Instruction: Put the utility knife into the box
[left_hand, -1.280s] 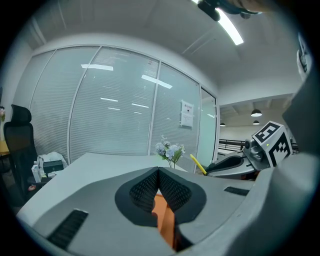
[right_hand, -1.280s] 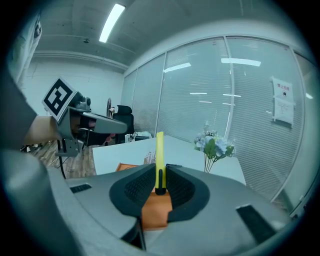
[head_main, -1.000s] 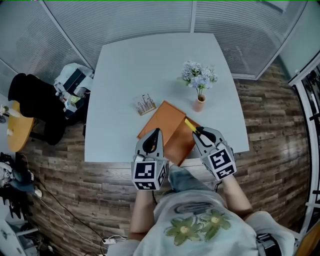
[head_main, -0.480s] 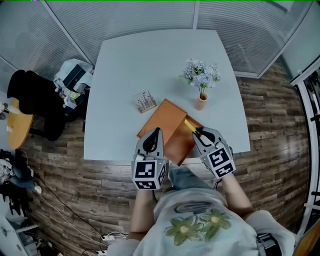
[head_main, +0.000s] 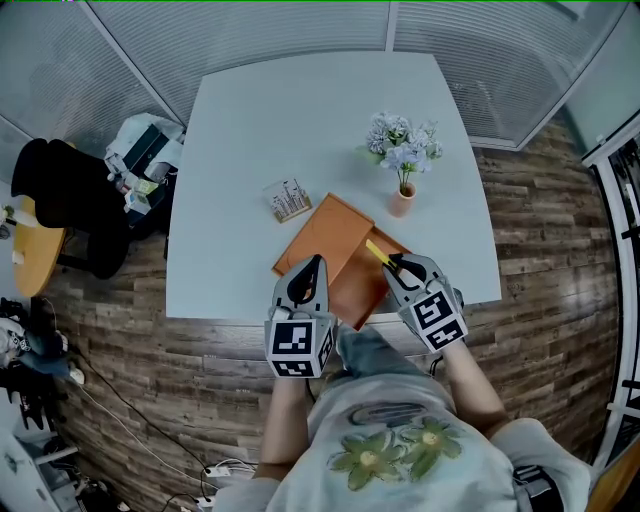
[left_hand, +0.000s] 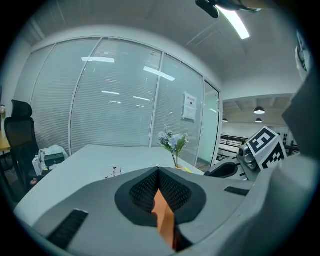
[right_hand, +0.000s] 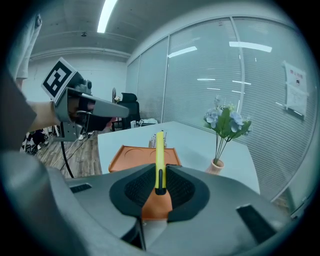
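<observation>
The orange box (head_main: 330, 235) lies open at the table's near edge and shows as a flat tray (right_hand: 135, 156) in the right gripper view. My right gripper (head_main: 392, 264) is shut on the yellow utility knife (head_main: 378, 252), which pokes forward from between the jaws (right_hand: 159, 160) over the box's near right part. My left gripper (head_main: 308, 264) hovers over the box's near left edge. Its jaws (left_hand: 158, 172) are together with nothing in them, and only the orange of the box shows through the slit behind them.
A small vase of flowers (head_main: 402, 170) stands just beyond the box on the right. A little card stand (head_main: 288, 202) sits at the box's far left corner. A black chair (head_main: 60, 200) and clutter (head_main: 145, 165) are left of the table (head_main: 300, 110). Glass partitions lie behind.
Hardly anything: the right gripper with the knife has edged slightly left, toward the box. The left gripper has stayed where it was.
</observation>
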